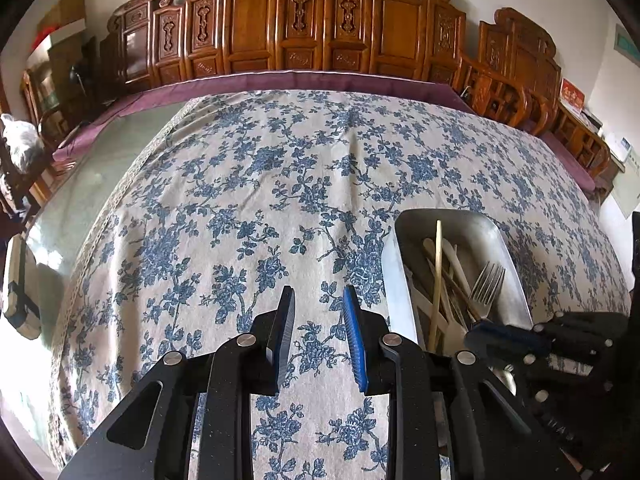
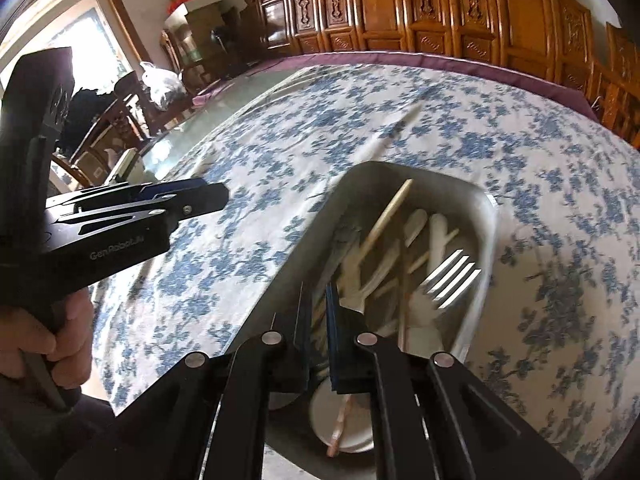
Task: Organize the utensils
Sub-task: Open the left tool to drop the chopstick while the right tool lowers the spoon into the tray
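Observation:
A metal tray [image 1: 394,264] [image 2: 486,240] lies on the flowered tablecloth and holds a steel fork [image 1: 486,284] [image 2: 452,278], pale chopsticks [image 1: 438,272] [image 2: 384,216] and white spoons [image 2: 416,220]. My right gripper [image 2: 318,312] hangs low over the tray's near end, jaws nearly together, and I see nothing pinched between them. It also shows in the left wrist view as the right gripper [image 1: 500,336]. My left gripper [image 1: 320,320] [image 2: 216,196] stands left of the tray above bare cloth. Its fingers are apart and hold nothing.
The blue-flowered tablecloth [image 1: 260,200] covers most of a glass-topped table [image 1: 80,200]. Carved wooden chairs [image 1: 300,20] line the far side. A white and black object [image 1: 20,280] lies at the left edge. A hand [image 2: 68,336] grips the left tool's handle.

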Tool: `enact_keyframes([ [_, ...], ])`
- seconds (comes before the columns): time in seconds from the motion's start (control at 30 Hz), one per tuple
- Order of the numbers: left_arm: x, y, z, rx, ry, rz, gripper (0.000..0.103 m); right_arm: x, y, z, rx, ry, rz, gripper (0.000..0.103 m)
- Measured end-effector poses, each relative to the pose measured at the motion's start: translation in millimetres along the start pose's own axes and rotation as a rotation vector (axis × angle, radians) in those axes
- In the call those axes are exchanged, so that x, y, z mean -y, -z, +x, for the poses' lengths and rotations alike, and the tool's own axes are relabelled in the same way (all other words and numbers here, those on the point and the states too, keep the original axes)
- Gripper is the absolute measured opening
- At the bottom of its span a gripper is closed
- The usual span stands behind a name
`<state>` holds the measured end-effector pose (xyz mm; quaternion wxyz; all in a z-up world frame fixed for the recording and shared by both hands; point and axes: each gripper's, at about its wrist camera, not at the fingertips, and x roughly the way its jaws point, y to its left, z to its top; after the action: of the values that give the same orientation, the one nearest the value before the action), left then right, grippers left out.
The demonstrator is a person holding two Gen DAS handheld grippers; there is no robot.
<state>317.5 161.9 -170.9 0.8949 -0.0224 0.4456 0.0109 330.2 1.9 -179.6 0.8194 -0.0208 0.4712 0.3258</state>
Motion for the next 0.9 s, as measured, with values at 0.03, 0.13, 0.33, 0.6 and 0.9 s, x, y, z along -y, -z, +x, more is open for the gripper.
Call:
enact_keyframes([
  [0.03, 0, 0, 0, -0.001, -0.001, 0.001, 0.023, 3, 1, -3, 0.007, 0.008, -0.002, 0.008],
  [0.13, 3, 1, 0, -0.002, 0.001, 0.009, 0.023, 10, 6, -11, 0.025, 0.043, -0.019, 0.008],
  [0.33, 9, 2, 0, 0.000, 0.004, 0.022, 0.029, 24, 20, -35, 0.071, 0.086, -0.041, 0.008],
  [0.6, 24, 3, -3, 0.007, 0.012, 0.054, 0.042, 53, 32, -68, 0.150, 0.178, 0.022, 0.056],
  [0.9, 48, 4, -10, 0.046, 0.000, 0.084, 0.084, 79, 47, -91, 0.194, 0.271, 0.087, 0.094],
])
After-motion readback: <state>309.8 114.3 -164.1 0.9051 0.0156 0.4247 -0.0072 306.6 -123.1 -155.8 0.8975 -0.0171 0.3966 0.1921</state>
